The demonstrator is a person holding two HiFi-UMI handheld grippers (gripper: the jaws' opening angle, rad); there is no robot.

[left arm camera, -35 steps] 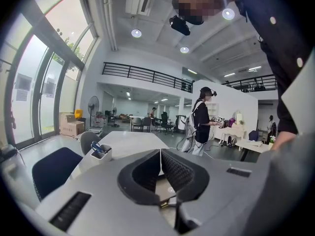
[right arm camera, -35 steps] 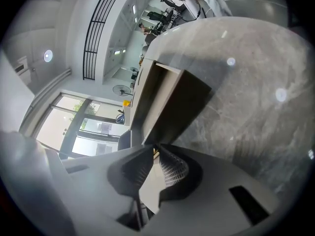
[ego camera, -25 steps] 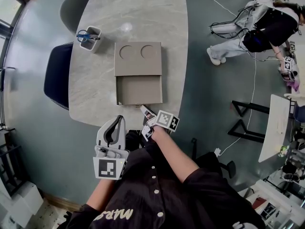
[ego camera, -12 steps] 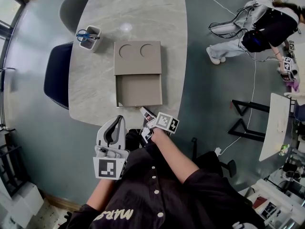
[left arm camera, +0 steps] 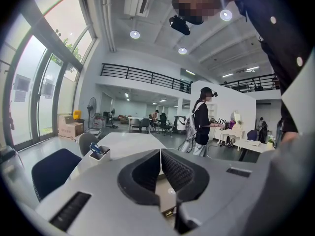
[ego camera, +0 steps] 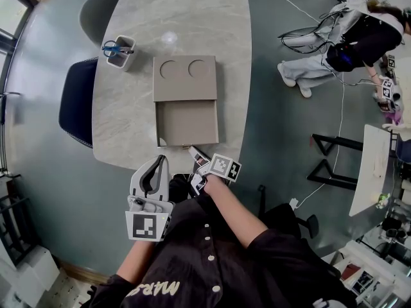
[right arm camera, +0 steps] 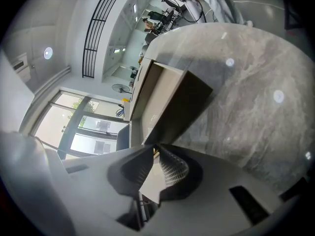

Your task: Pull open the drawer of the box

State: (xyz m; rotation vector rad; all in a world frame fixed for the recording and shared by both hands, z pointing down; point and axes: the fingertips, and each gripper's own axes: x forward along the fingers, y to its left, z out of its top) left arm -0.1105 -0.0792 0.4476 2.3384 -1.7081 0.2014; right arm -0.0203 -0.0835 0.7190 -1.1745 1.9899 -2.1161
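My right tongs [ego camera: 194, 150] sit at the near edge of the table [ego camera: 186, 11], and their tips meet the front of the drawer [ego camera: 187, 120]. In the right gripper view the two jaws are drawn in to a narrow slit and pinch the small brass-coloured handle [right arm camera: 156, 149] on that front.

The drawer reaches straight ahead of these tongs, pulled well out of the box [ego camera: 185, 77]. Its plain tan floor is open to my head view. The box lies beyond the drawer, further along the same line, and has two round recesses in its top.

My left tongs [ego camera: 159, 160] hang off the table's near edge, just to the left of the right tongs and a little closer to my body. They touch neither the drawer nor the table. In the left gripper view [left arm camera: 160, 152] the jaws are pressed together at the tips with nothing between them.

Ahead of the left tongs and off to their left, well apart from both, a small white pen holder [ego camera: 121, 51] stands on the table. It holds a pair of blue-handled scissors [ego camera: 114, 46]. A dark blue chair [ego camera: 77, 101] stands beside the table on that same side.
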